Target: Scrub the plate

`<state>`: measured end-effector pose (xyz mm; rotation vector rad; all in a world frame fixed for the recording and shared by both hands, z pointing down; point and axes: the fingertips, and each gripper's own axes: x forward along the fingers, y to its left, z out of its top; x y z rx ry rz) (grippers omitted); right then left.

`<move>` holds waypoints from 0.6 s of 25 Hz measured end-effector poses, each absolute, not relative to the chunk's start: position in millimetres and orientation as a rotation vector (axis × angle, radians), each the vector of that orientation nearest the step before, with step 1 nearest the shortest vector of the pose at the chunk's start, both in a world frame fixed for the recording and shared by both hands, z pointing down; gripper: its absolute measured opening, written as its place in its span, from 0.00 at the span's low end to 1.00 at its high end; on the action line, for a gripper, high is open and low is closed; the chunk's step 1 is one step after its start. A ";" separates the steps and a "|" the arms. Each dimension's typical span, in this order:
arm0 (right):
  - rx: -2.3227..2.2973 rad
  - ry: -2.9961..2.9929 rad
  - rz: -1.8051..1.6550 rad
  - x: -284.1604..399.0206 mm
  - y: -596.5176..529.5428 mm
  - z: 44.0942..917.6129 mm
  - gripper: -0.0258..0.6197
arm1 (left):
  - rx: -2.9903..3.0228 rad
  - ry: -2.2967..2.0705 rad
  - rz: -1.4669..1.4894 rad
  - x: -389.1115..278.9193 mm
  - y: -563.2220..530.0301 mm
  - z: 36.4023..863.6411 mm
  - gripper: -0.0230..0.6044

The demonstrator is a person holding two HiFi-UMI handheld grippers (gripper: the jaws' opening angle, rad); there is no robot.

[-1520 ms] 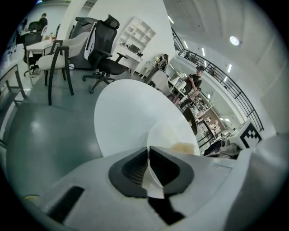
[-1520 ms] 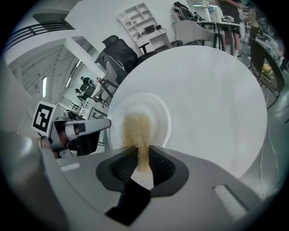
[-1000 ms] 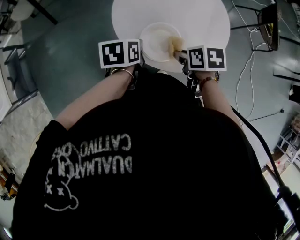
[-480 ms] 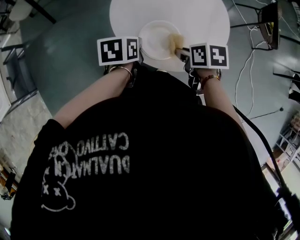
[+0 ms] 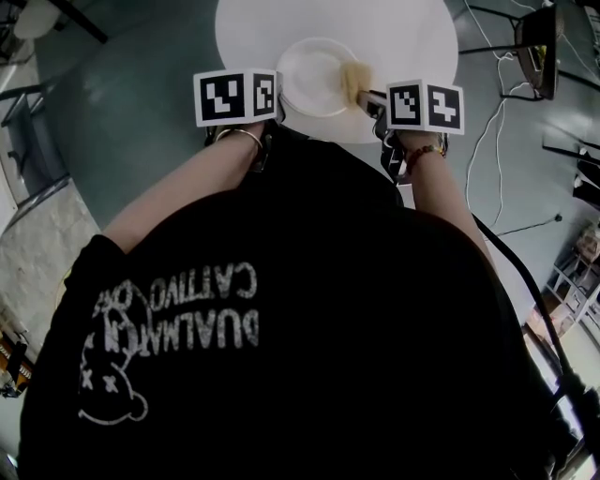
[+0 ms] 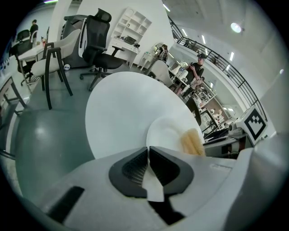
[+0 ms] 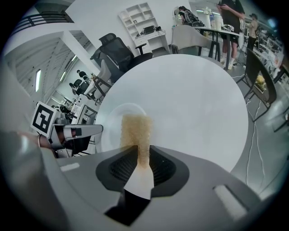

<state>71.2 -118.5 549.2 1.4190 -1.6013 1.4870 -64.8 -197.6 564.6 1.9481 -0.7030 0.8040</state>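
Clamping the sponge, right gripper holds it against the plate.

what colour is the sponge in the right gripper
Tan, a yellowish beige. The sponge shows best in the right gripper view.

grey-green floor spreading around round white table, black office chair standing near white shelf unit, white wall rising behind, ceiling lamp glowing overhead

Black T-shirt, white cartoon print, metal bangle on left wrist
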 end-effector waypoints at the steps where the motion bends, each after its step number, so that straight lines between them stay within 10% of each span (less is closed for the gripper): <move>1: 1.423 -1.598 1.480 73.5 -119.7 548.6 0.18 | 1.948 -0.702 0.803 -64.4 -198.3 564.3 0.07; 15: 1.491 -1.564 1.405 98.6 -135.1 544.4 0.11 | 1.960 -0.693 0.781 -63.1 -202.3 559.9 0.06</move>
